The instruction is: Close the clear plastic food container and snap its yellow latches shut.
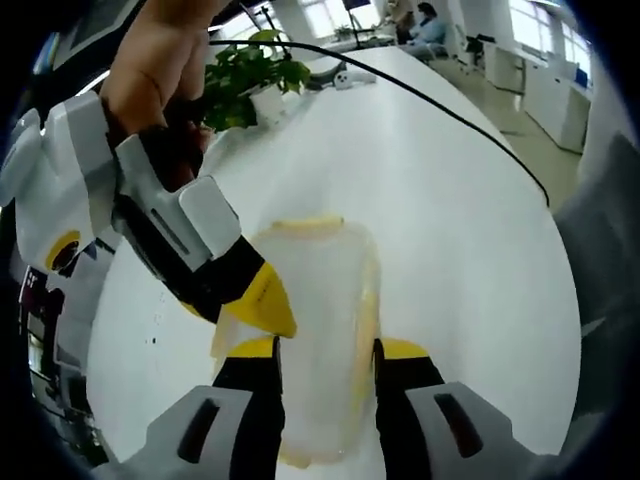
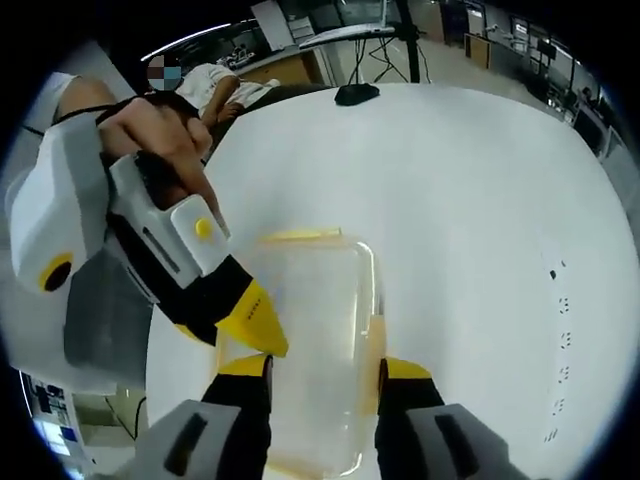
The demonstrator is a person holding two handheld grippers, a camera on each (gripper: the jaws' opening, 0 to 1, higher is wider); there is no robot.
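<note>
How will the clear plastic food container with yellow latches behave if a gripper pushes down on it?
The clear plastic food container looks empty, so probably light and apt to slide on the smooth white table. Its thin walls may flex slightly.

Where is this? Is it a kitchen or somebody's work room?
Probably an office or lab, not a kitchen. A big white table holds the food container and a potted plant, with desks and a seated person behind, and a tripod.

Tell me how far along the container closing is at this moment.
The lid looks seated on the clear plastic food container. In hand: the left gripper's yellow tips press at one long side, while the right gripper straddles the near end. Whether the yellow latches have snapped is unclear, so latching remains.
</note>
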